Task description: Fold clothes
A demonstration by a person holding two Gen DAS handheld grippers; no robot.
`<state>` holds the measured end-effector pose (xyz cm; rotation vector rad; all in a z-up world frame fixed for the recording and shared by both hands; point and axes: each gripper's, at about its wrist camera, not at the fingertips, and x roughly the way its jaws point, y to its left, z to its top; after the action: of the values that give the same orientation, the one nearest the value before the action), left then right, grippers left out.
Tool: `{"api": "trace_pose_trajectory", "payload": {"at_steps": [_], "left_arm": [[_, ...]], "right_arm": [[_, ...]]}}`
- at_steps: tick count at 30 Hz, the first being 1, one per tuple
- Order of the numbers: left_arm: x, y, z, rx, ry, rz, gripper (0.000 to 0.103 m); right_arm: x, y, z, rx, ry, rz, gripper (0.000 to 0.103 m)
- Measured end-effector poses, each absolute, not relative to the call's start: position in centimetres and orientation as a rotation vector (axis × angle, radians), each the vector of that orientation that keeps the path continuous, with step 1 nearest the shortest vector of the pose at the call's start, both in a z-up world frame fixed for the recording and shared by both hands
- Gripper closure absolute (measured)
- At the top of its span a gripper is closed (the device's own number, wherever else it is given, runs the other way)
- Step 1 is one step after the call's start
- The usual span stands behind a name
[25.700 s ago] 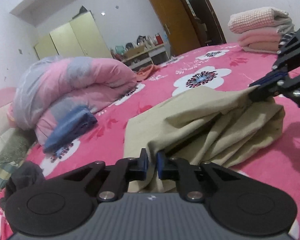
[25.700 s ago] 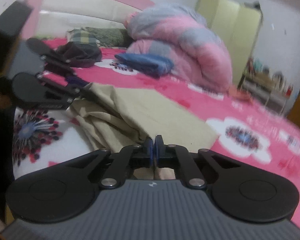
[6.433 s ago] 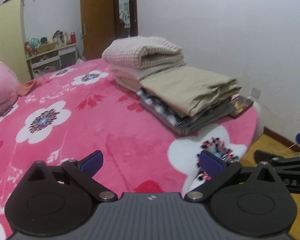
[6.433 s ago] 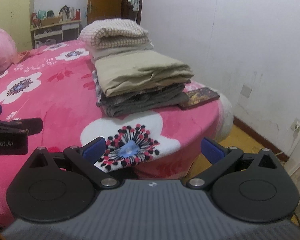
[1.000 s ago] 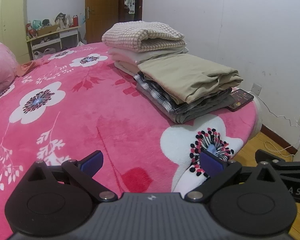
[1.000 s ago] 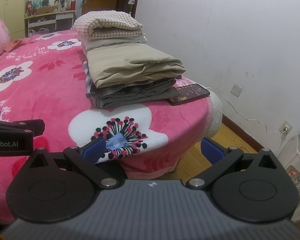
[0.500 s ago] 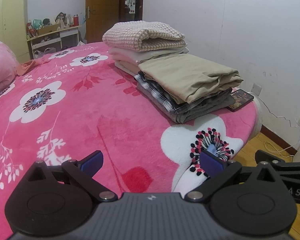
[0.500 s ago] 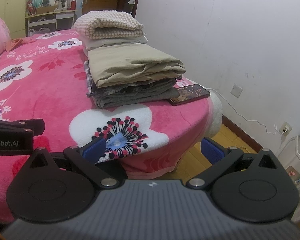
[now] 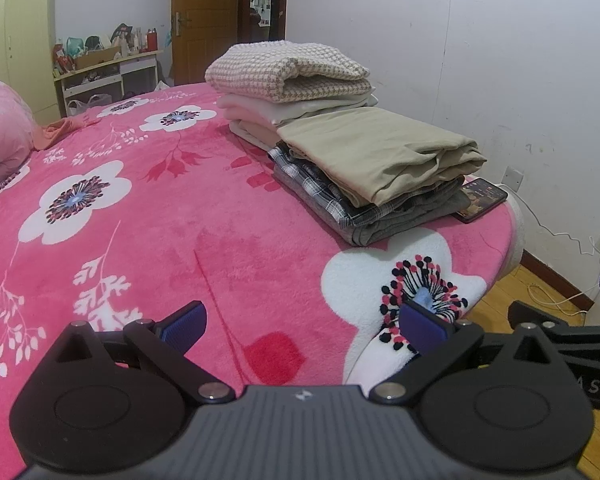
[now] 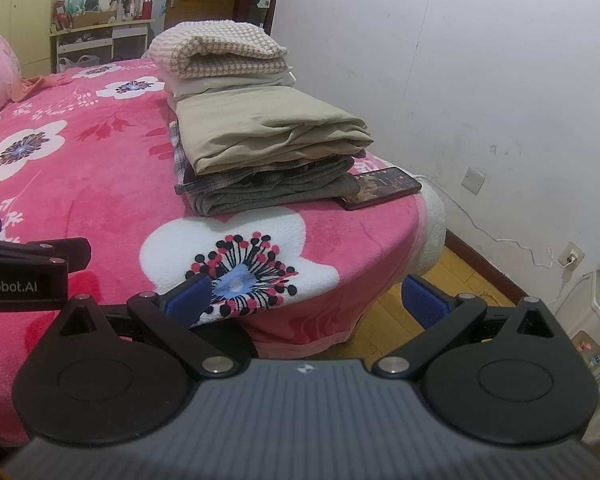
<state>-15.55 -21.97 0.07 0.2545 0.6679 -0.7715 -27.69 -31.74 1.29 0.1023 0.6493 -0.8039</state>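
Folded khaki garment (image 9: 374,148) lay on top of a low stack at the far corner of a bed covered by a pink floral blanket (image 9: 148,216), resting on a plaid garment (image 9: 320,192) and a grey one (image 9: 400,220), with a taller pile topped by a houndstooth knit (image 9: 284,70) just behind it and a phone (image 10: 380,186) touching the stack's wall side. Both tools hung back from the clothes, near the bed's edge: the left gripper (image 9: 302,322) and the right gripper (image 10: 306,300) each had their blue-padded jaws spread wide with nothing between them. Judged from its rumpled open edge (image 10: 300,140), the khaki cloth looked soft, light and limp, likely to sag and unfold if pinched by a single layer. A hold taking all layers together at two corners of the folded side seemed safest, should it need shifting. No unfolded clothing showed in either view.
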Motion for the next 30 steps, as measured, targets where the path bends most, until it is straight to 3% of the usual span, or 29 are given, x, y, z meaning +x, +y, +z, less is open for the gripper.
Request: {"api": "trace_pose_trajectory", "payload": {"at_steps": [30], "left_arm": [[-15.42,-21.51,0.29,0.250,0.663,-0.757,0.000]], "right_arm": [[-27.43,-31.34,1.54,0.093,0.645,-0.792,0.001]]}}
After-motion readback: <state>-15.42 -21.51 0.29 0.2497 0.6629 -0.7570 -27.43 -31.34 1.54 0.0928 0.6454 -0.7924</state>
